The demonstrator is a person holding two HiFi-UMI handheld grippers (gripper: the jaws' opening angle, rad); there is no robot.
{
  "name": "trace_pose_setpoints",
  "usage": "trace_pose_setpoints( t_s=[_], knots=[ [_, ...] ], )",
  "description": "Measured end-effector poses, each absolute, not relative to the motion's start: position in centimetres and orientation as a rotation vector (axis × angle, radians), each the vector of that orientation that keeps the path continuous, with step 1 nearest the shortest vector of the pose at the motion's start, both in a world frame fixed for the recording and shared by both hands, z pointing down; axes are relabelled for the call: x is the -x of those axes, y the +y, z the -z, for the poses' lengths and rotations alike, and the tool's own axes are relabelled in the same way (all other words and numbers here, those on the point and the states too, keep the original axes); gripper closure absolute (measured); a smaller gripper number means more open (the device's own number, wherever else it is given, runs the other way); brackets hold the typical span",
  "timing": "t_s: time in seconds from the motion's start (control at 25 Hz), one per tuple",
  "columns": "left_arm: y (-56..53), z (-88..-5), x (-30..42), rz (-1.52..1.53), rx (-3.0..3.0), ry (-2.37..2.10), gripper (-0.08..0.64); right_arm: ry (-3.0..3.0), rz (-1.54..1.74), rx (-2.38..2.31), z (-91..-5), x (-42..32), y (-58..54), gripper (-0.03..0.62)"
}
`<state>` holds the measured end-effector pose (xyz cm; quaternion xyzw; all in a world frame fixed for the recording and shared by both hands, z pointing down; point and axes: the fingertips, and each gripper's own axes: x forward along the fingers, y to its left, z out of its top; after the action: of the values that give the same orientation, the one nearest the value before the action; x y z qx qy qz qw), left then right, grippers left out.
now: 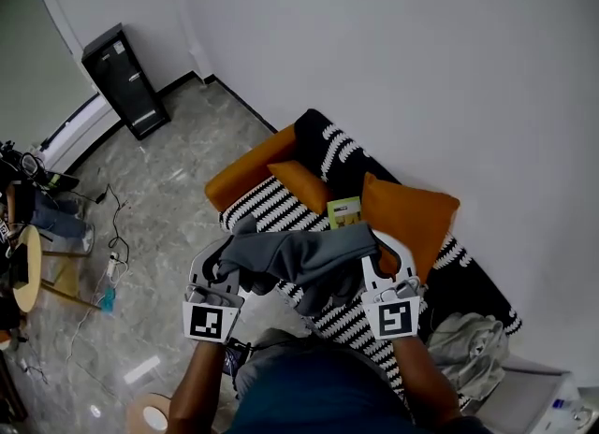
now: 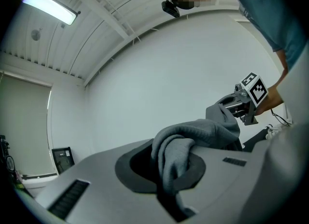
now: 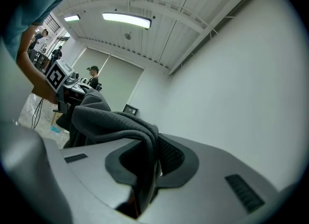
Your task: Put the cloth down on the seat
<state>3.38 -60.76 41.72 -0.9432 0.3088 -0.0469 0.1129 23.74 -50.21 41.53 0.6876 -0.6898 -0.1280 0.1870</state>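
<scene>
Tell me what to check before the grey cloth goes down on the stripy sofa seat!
1. Left tongs clamp the cloth: ok.
2. Right tongs clamp the cloth's other end: ok.
3. Cloth hangs over the striped seat: ok.
4. Bare seat beside the orange cushions: ok, some stripes show free.
5. Small green box out of the way: cannot tell, it lies just behind the cloth.
6. Cloth touching the seat: cannot tell.
</scene>
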Motion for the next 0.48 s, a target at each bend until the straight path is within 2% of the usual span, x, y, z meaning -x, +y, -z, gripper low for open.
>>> trace_pose_setpoints(
  t_s=[0.48],
  knots=[
    [-64.0, -44.7, -9.3, 0.208, 2.801, 0.880, 0.543, -1.935, 0.270, -1.977, -44.3, -30.1, -52.7, 0.548]
  ],
)
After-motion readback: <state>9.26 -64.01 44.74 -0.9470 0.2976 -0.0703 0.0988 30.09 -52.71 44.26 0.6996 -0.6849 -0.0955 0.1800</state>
